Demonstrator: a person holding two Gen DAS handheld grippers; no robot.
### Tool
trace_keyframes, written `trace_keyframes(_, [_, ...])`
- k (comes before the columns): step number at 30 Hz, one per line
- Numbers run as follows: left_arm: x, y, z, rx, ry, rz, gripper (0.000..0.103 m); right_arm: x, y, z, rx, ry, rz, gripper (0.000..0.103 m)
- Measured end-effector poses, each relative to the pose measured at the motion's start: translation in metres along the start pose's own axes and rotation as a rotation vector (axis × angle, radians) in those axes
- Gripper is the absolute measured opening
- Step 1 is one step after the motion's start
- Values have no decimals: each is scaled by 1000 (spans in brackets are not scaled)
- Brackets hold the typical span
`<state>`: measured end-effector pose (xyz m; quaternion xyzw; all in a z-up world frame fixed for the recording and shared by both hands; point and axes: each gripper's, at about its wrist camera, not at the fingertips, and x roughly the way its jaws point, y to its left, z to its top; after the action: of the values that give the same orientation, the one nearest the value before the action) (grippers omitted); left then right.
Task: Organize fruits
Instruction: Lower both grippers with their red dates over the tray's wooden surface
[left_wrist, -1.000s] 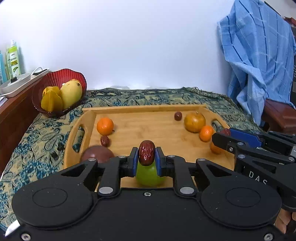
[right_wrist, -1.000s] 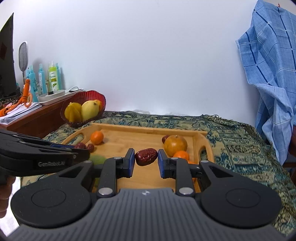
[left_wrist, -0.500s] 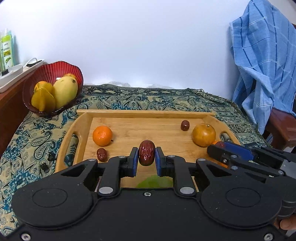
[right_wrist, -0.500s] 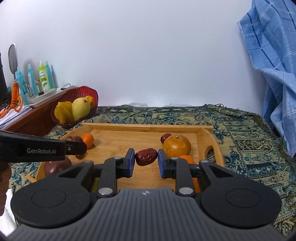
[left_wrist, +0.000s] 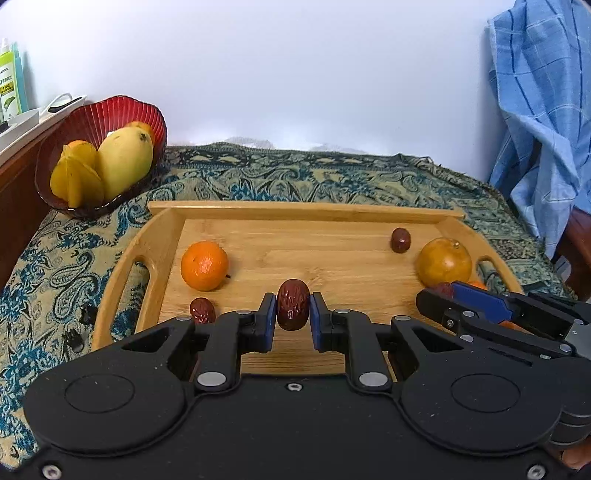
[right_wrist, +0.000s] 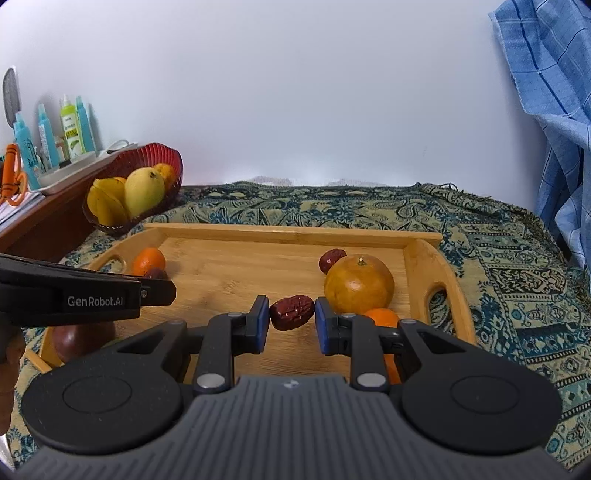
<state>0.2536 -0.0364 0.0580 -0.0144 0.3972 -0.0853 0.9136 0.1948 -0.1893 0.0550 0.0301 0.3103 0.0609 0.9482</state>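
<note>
My left gripper (left_wrist: 293, 317) is shut on a dark red date (left_wrist: 293, 308), held upright above the wooden tray (left_wrist: 303, 212). My right gripper (right_wrist: 289, 319) is shut on a second date (right_wrist: 291, 312), held sideways over the tray (right_wrist: 291, 233). On the tray lie a small orange (left_wrist: 204, 265), a loose date (left_wrist: 202, 310) near it, another date (left_wrist: 400, 240) at the back right and a large yellow-brown citrus (left_wrist: 444, 263). A red bowl (left_wrist: 92, 118) with a mango (left_wrist: 124, 161) and starfruit stands at the back left.
A patterned cloth (left_wrist: 314, 177) covers the surface under the tray. A blue checked cloth (left_wrist: 543, 110) hangs at the right. Bottles (right_wrist: 70, 129) stand on a wooden shelf at the left. A dark round fruit (right_wrist: 83, 338) lies at the tray's near left.
Both grippers have moved forward and lower over the tray, each still holding its date. The tray and bowl look nearer; the green fruit under the left gripper has passed out of view.
</note>
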Motion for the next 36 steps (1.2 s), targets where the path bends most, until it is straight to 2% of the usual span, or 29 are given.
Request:
trace_keyframes(15, [20, -3, -3, -3, 37, 17, 18, 21, 2, -3, -2, 62, -7, 31])
trace_keyframes(36, [29, -7, -7, 18, 52, 30, 19, 25, 3, -3, -27, 70, -29, 31])
